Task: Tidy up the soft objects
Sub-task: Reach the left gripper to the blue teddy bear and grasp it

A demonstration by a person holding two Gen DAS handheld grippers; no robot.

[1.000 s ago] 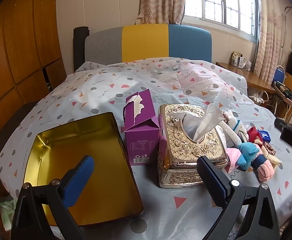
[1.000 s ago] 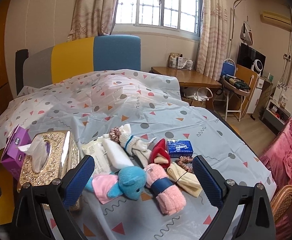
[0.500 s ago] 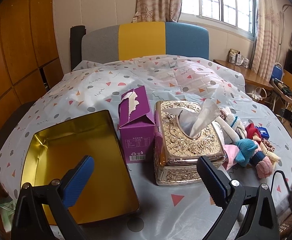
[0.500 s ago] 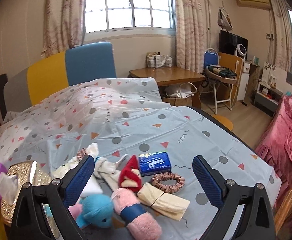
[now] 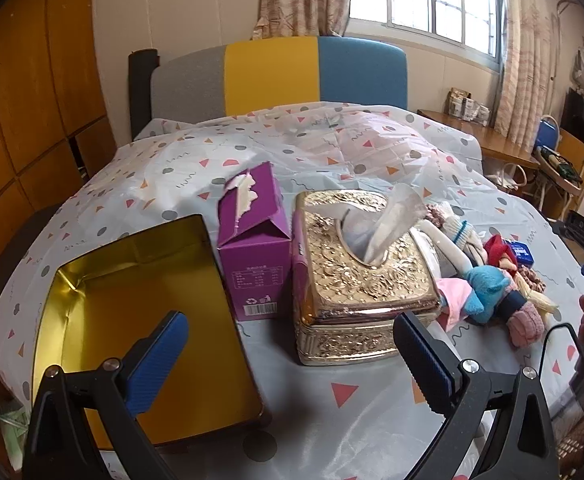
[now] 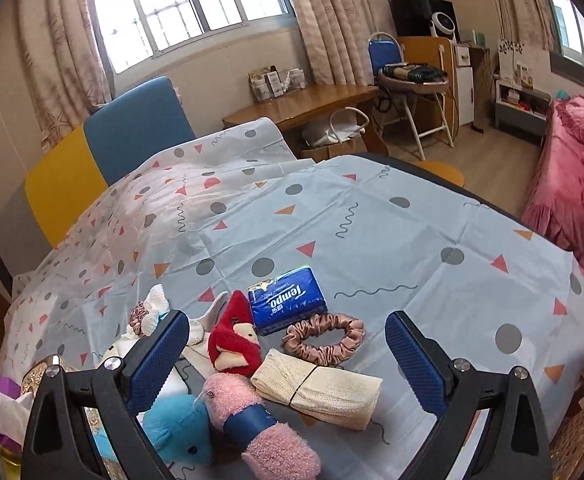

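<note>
Swinging in over the pile now, the right gripper [image 6: 288, 354] has dropped closer than half a second ago, jaws spread wide with nothing between them. Straight ahead of it sits the cream rolled cloth [image 6: 318, 388], touching the pink scrunchie [image 6: 324, 340] behind, with the pink fuzzy roll [image 6: 260, 420] just left of the cloth. Looks like a pick is coming. The left gripper [image 5: 292, 358], also wide open and empty, has barely shifted and hangs between the gold tin tray [image 5: 92, 300] and the gold tissue box [image 5: 356, 272], so the tray is probably where things end up.
</note>
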